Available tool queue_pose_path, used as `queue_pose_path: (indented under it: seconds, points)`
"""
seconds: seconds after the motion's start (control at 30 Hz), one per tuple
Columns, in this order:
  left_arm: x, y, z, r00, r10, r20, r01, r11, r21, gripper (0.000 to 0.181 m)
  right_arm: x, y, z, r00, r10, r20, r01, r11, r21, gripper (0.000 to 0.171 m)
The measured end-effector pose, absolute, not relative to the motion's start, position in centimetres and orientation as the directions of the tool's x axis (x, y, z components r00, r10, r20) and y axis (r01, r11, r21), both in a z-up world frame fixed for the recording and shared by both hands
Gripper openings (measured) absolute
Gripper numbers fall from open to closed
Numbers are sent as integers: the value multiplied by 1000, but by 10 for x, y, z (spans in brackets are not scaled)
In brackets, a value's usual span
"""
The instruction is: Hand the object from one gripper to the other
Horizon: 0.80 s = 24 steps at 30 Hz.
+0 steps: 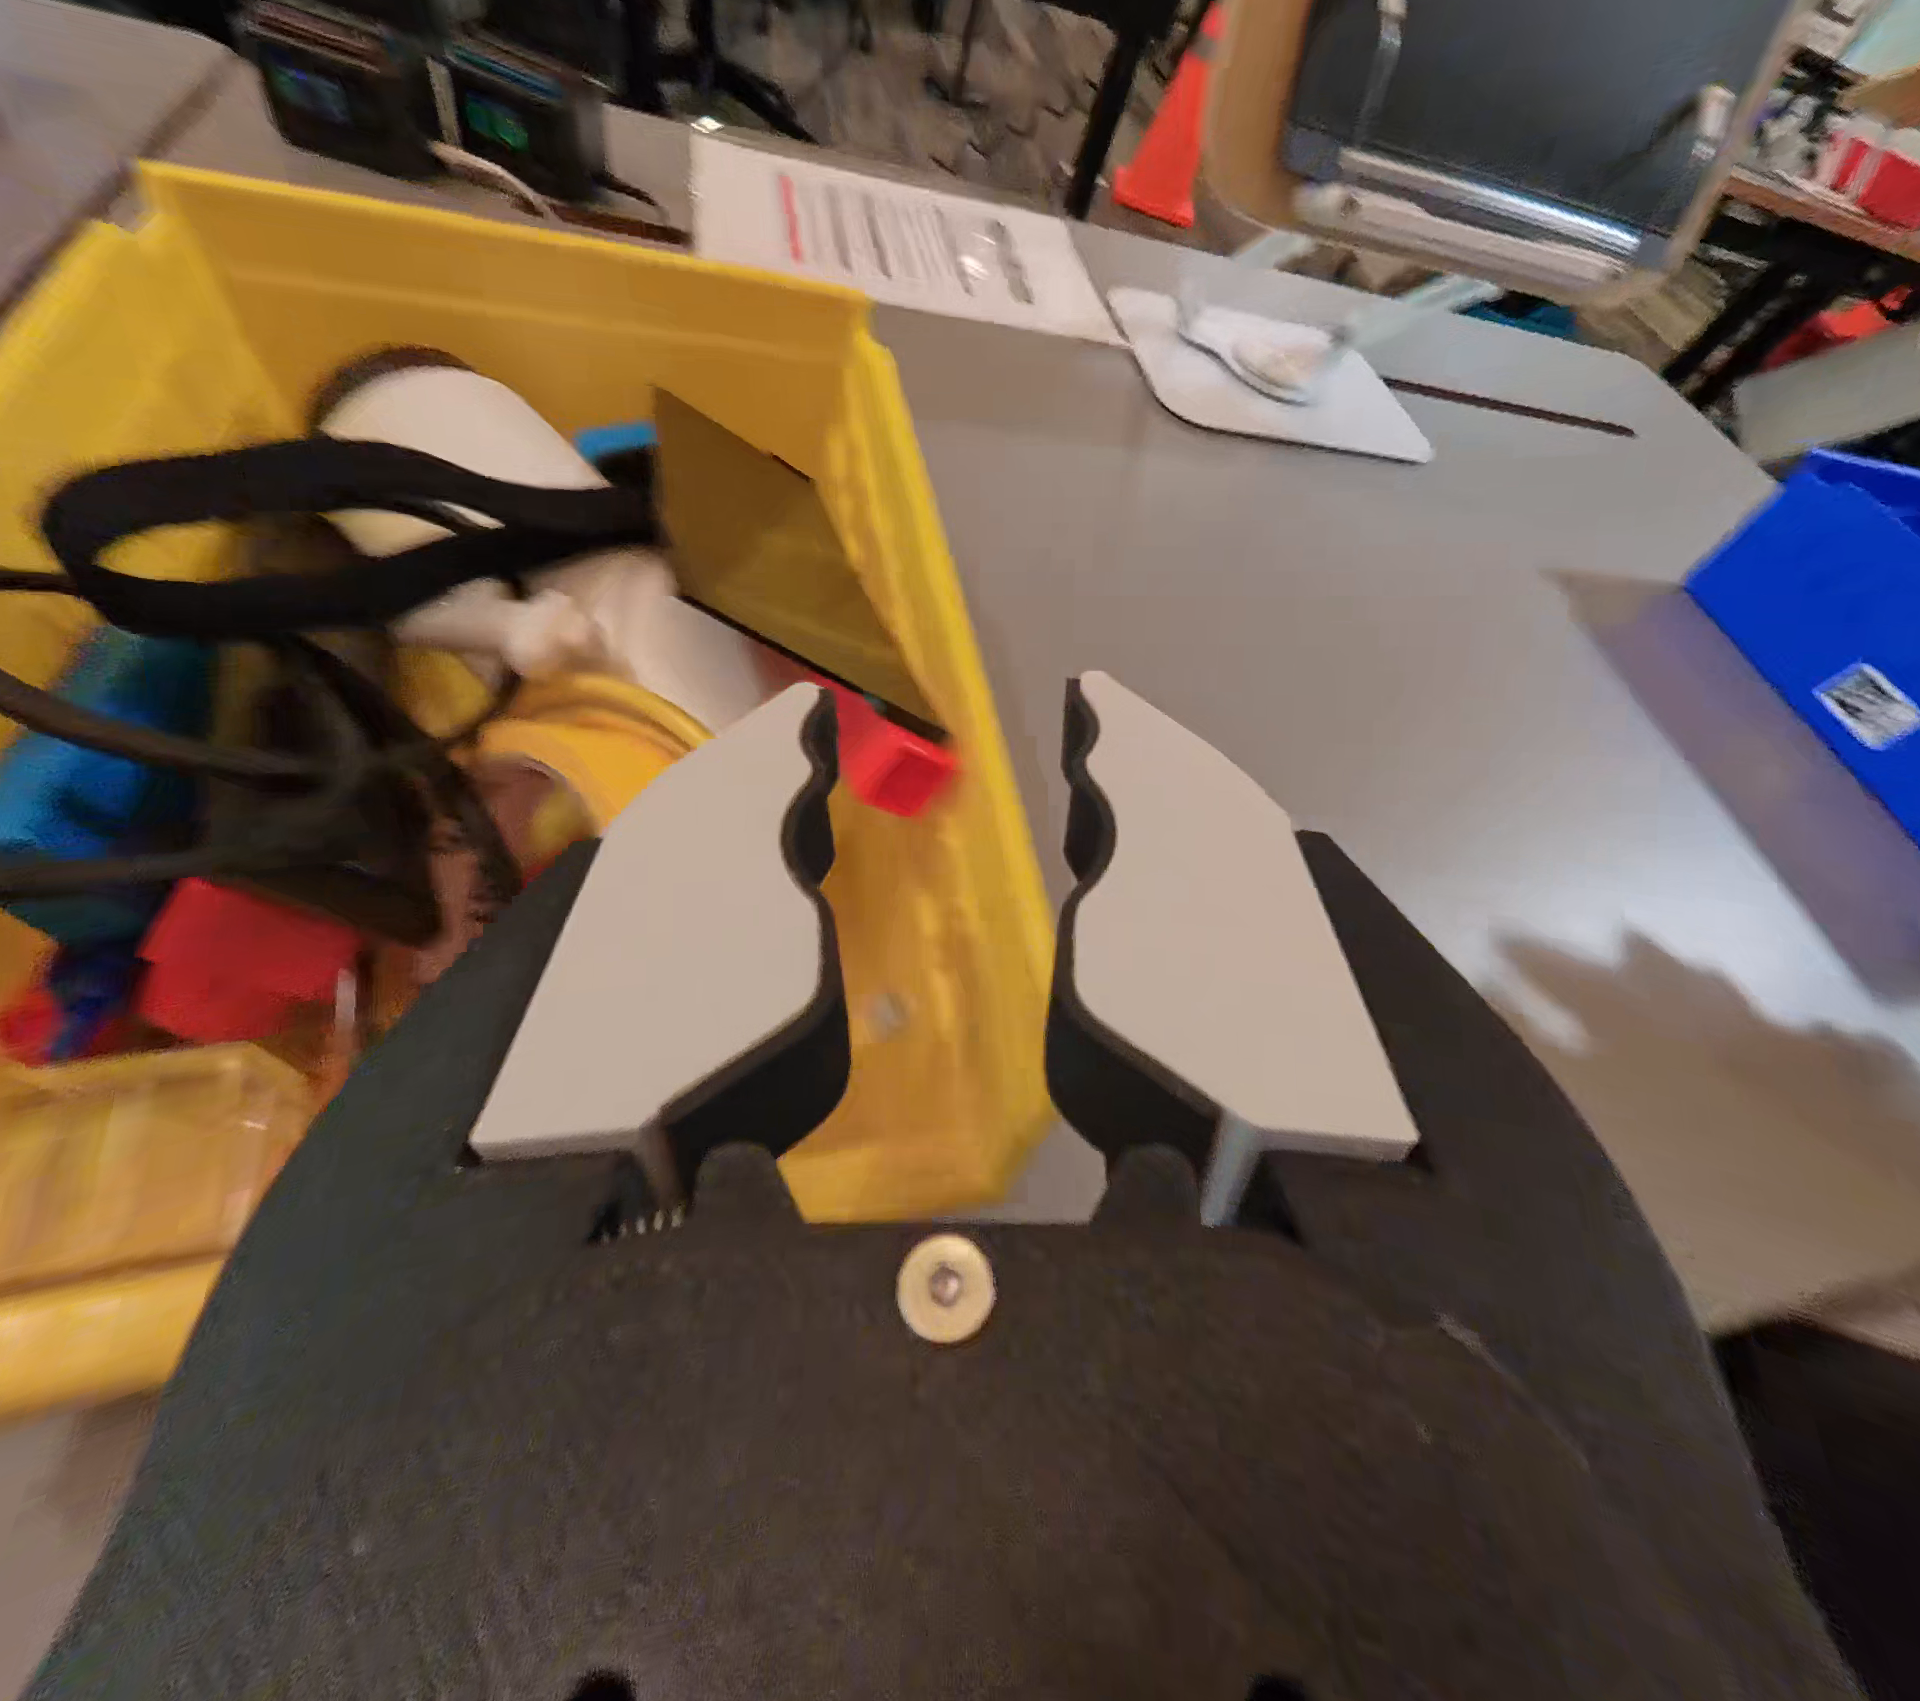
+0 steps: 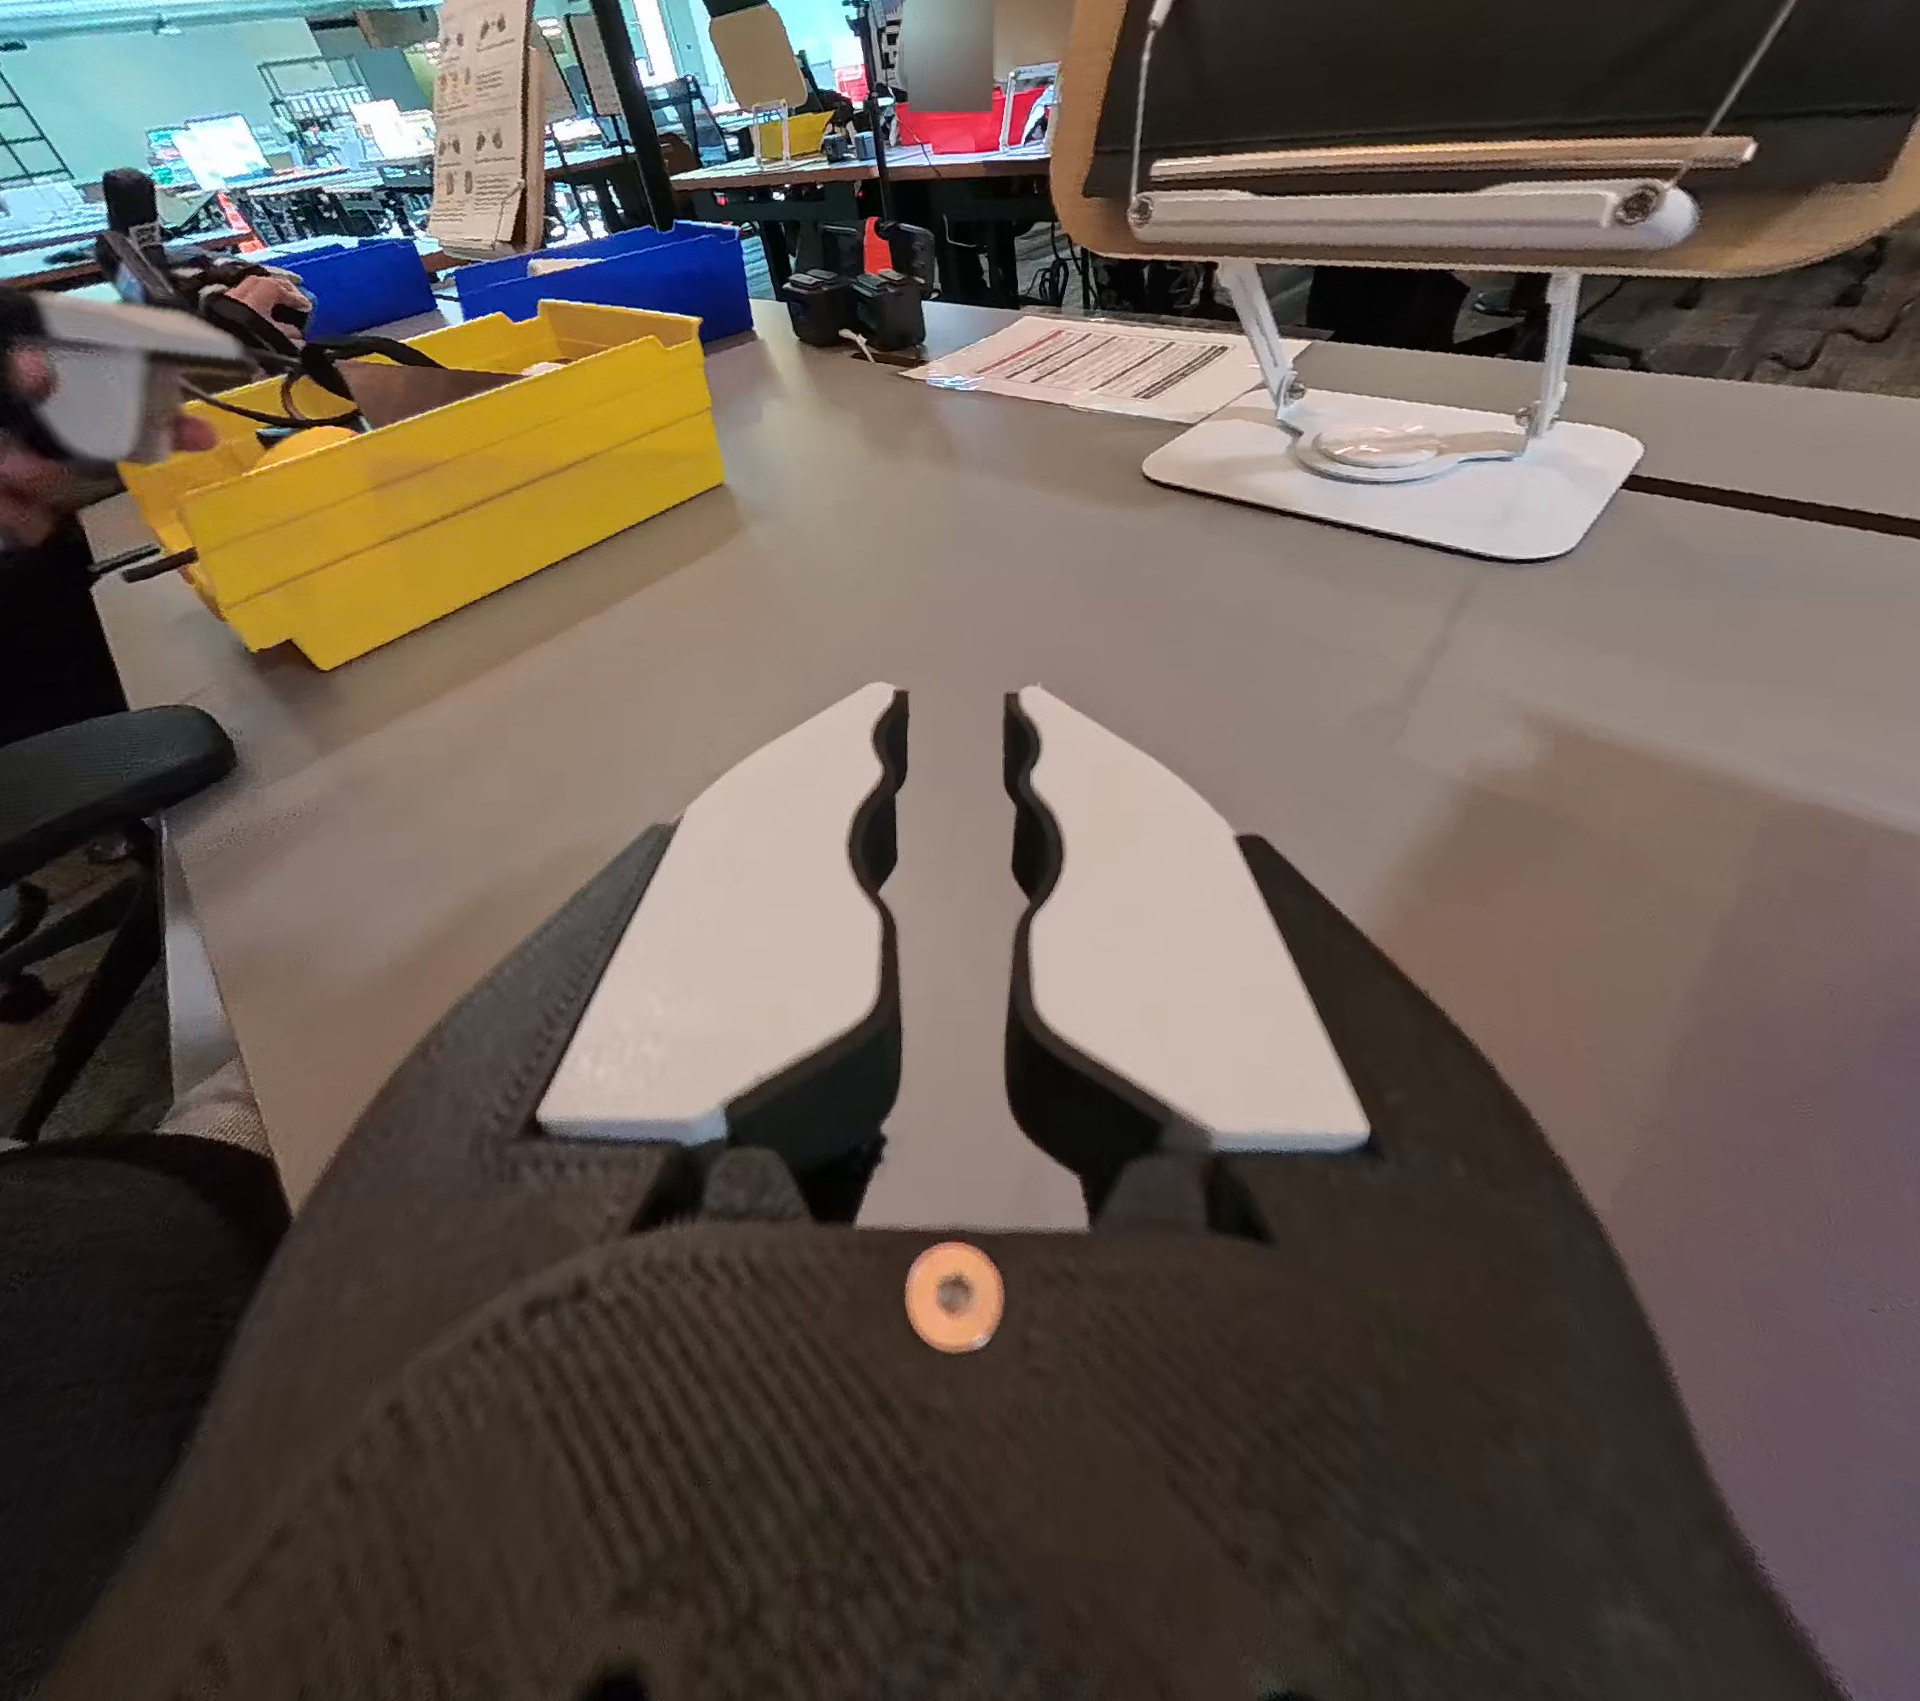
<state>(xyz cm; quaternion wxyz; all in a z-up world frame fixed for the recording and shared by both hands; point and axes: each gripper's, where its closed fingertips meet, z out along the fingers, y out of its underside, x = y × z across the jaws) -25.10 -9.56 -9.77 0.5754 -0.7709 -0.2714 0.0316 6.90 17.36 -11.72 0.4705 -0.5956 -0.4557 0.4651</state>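
Both claws empty, handover not yet begun.
Left gripper [image 1: 945, 711] gaping above yellow bin's [image 1: 935, 571] rim; right gripper [image 2: 951, 706] parted over bare table [image 2: 1039, 571]. Object presumably among bin clutter, perhaps red block [image 1: 899, 763]: best approached slowly, clear of black straps [image 1: 312, 508].

My left gripper [image 1: 945, 716] hangs right over the yellow bin's [image 1: 935, 571] near wall, and black straps [image 1: 312, 508] clutter the inside. The grey table [image 2: 1039, 571] ahead of my right gripper [image 2: 951, 701] is wide open up to the stand [image 2: 1392, 477].
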Motion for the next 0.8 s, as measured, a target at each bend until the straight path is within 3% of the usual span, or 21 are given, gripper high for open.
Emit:
queue_pose_path:
  seconds: [0.17, 0.37, 0.47, 0.5, 0.57, 0.63, 0.8]
  points:
    - [-288, -71, -115, 803, 390, 450, 554, -209, -806, 43, 70, 165, -109, 146, 987, -75, 90, -88, -992, 16]
    - [-312, -50, -128, 830, 526, 187, 411, -350, -842, 44, 73, 160, -95, 152, 988, 0, 34, -5, -999, 10]
    - [-304, -43, -133, 857, 498, 129, 367, -415, -833, 30, 71, 157, -99, 145, 989, 29, 60, 21, -998, 10]
    - [-299, -41, -126, 870, 474, 135, 349, -400, -848, 16, 71, 156, -100, 143, 989, 37, 65, 28, -997, 10]
    - [-297, -42, -113, 874, 479, 79, 287, -379, -880, 5, 70, 154, -101, 137, 989, 51, 72, 41, -997, 10]
    - [-303, -50, -89, 855, 519, 6, 208, -332, -920, 3, 69, 153, -101, 135, 989, 65, 78, 55, -995, 10]
    - [-288, -71, -4, 878, 459, 133, 159, -17, -987, 3, 67, 151, -104, 131, 988, 86, 91, 74, -993, 9]
